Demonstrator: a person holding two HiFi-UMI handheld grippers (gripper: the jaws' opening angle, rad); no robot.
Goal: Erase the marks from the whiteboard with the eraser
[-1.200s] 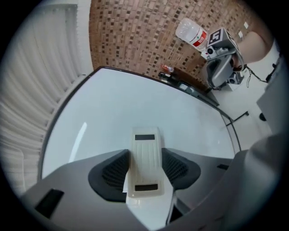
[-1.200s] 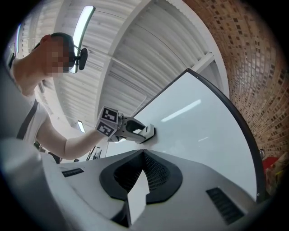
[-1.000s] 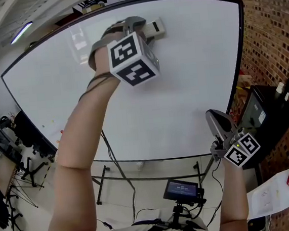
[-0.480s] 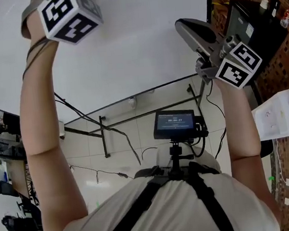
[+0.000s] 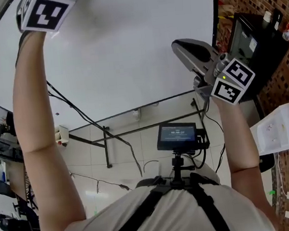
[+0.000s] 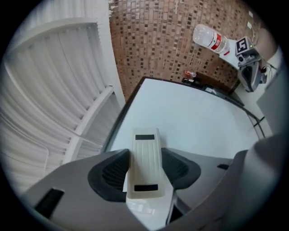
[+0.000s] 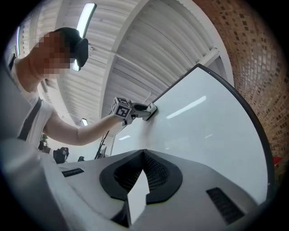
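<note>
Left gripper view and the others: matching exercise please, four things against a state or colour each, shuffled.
1 eraser
2 right tool
3 whiteboard
4 bottle

A clear, red label
B clamped in left tool
C shut, nothing held
D white, no marks visible

Pairs: 1-B, 2-C, 3-D, 4-A

I'm looking at an office-like workroom: a large whiteboard (image 5: 129, 58) on a metal stand (image 5: 107, 146), a small-tiled brick wall (image 6: 171, 49), strip lights (image 7: 86, 13) on a ribbed ceiling (image 7: 149, 49), pale floor tiles (image 5: 93, 165)
</note>
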